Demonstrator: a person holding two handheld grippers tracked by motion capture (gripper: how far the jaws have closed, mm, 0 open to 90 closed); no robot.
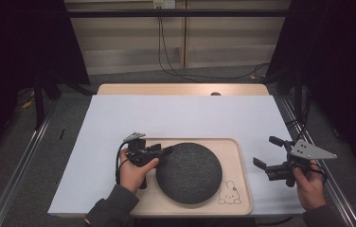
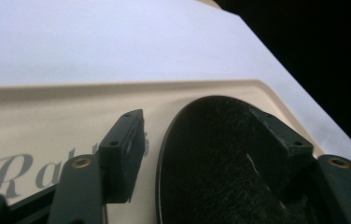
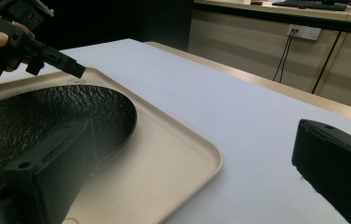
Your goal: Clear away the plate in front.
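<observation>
A dark round textured plate (image 1: 189, 172) lies on a beige tray (image 1: 242, 189) near the table's front. My left gripper (image 1: 166, 151) is at the plate's left edge, held by a hand. In the left gripper view it (image 2: 197, 121) is open: one jaw is over the bare tray (image 2: 47, 116), the other over the plate (image 2: 211, 186), with the rim between them. My right gripper (image 1: 267, 152) is open beside the tray's right edge, above the white sheet. The right gripper view looks between its wide-apart jaws (image 3: 192, 140) at the plate (image 3: 47, 112), the tray (image 3: 173, 158) and the left gripper (image 3: 75, 69).
A white sheet (image 1: 181, 113) covers most of the wooden table (image 1: 181, 89). The tray carries a rabbit drawing (image 1: 228, 193) at its front right corner and grey lettering (image 2: 10, 172). Cables hang down the back wall (image 1: 166, 52). Dark curtains stand at both sides.
</observation>
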